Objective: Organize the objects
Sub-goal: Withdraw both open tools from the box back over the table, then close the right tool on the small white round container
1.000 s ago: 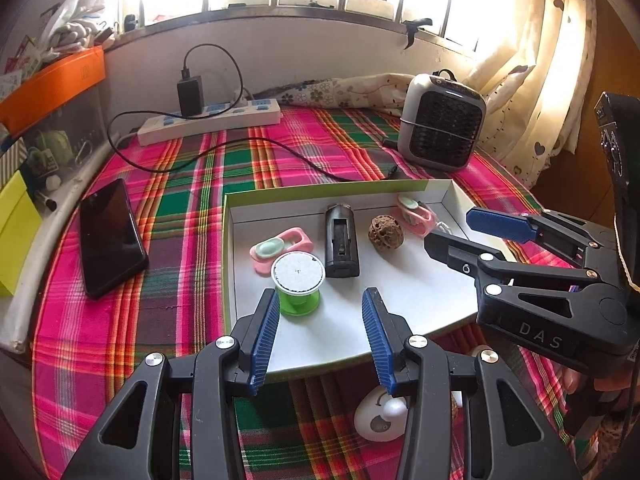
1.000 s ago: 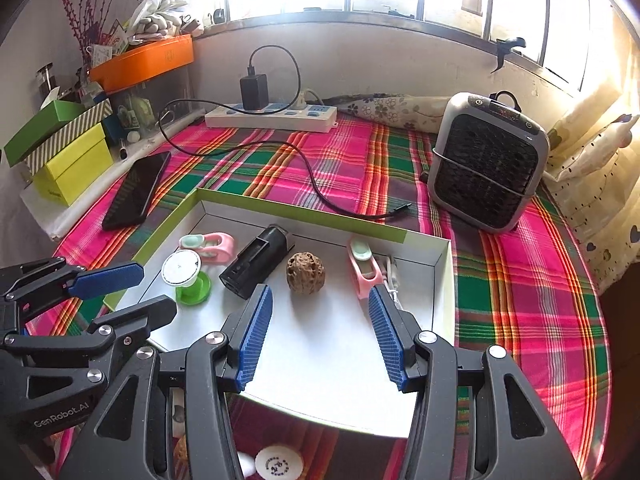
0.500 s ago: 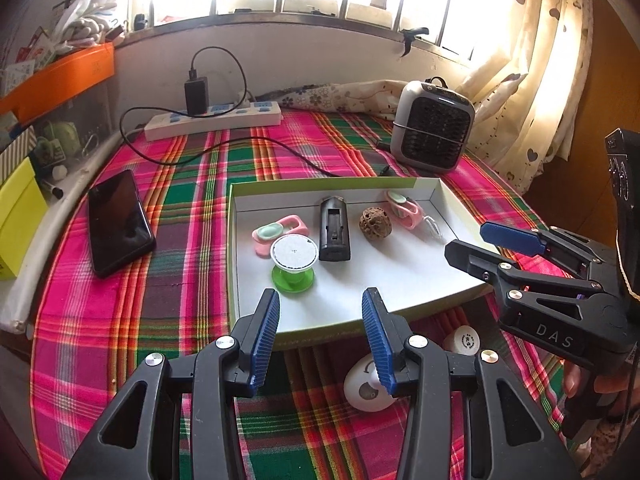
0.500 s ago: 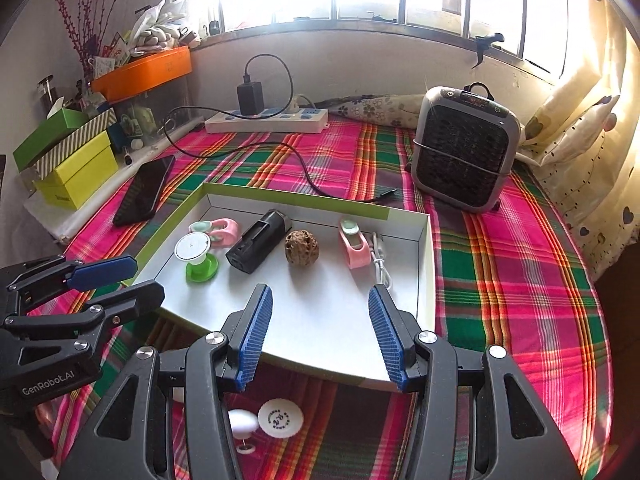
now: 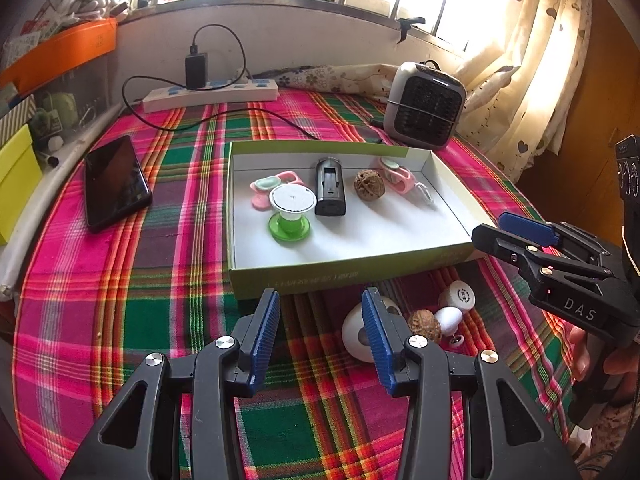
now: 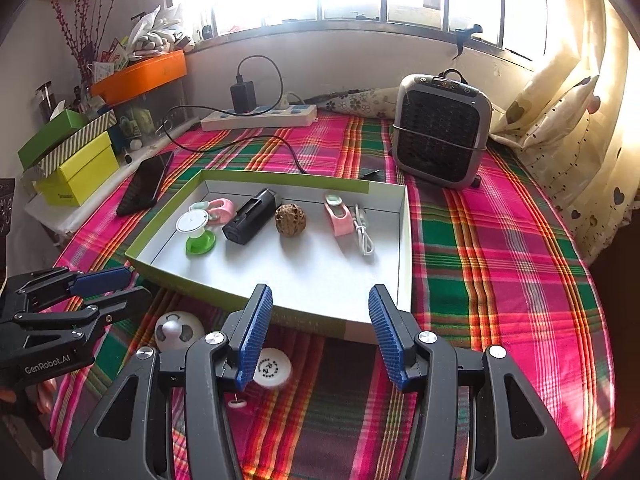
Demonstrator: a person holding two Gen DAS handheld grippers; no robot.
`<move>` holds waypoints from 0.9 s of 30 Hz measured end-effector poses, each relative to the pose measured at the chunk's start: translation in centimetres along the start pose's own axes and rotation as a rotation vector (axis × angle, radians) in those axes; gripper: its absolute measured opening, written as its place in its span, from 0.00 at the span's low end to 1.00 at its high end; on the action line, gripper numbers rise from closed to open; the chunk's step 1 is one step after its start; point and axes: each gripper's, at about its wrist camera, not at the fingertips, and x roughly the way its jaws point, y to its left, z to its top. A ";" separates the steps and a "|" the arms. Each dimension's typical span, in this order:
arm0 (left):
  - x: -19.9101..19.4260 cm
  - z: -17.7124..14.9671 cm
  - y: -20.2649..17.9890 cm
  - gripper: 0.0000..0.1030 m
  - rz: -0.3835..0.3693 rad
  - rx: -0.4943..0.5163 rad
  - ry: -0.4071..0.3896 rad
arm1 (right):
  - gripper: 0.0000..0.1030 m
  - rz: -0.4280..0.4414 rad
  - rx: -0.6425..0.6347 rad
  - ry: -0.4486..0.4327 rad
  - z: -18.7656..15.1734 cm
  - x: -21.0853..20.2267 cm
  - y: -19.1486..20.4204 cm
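A shallow green-walled box (image 5: pixel 352 276) (image 6: pixel 402 240) lies on the plaid cloth. It holds a green spool with a white top (image 5: pixel 290 210) (image 6: pixel 196 230), a black block (image 5: pixel 330 192) (image 6: pixel 252 216), a walnut (image 5: pixel 369 185) (image 6: pixel 290 220), two pink clips (image 5: pixel 276 184) (image 6: pixel 338 214) and a white cord (image 6: pixel 363 236). In front of the box lie a white egg-shaped piece (image 5: pixel 354 334) (image 6: pixel 178 330), a second walnut (image 5: pixel 425 326) and a white cap (image 5: pixel 458 296) (image 6: pixel 272 368). My left gripper (image 5: pixel 320 332) and right gripper (image 6: pixel 316 330) both stand open and empty, hovering near the box's front wall.
A black phone (image 5: pixel 116 182) lies left of the box. A small grey heater (image 6: pixel 440 132) stands at the back right, a power strip with charger and cable (image 6: pixel 260 116) at the back. Coloured boxes (image 6: pixel 76 156) and an orange tray (image 6: pixel 140 74) line the left shelf; curtains hang at the right.
Both grippers have drawn back from over the box toward its front edge, so the loose pieces on the cloth in front of it have come into view. Jaws unchanged.
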 end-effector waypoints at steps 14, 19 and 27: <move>1.2 -0.9 -0.4 0.40 -0.091 -0.029 0.050 | 0.50 0.043 0.038 0.048 -2.5 0.4 -0.4; 1.3 -0.7 -0.8 0.42 -0.114 -0.024 0.048 | 0.50 0.072 0.033 0.063 -3.1 0.8 -0.2; 2.1 -0.5 -1.1 0.42 -0.101 -0.012 0.070 | 0.56 0.101 0.034 0.080 -3.1 1.2 0.0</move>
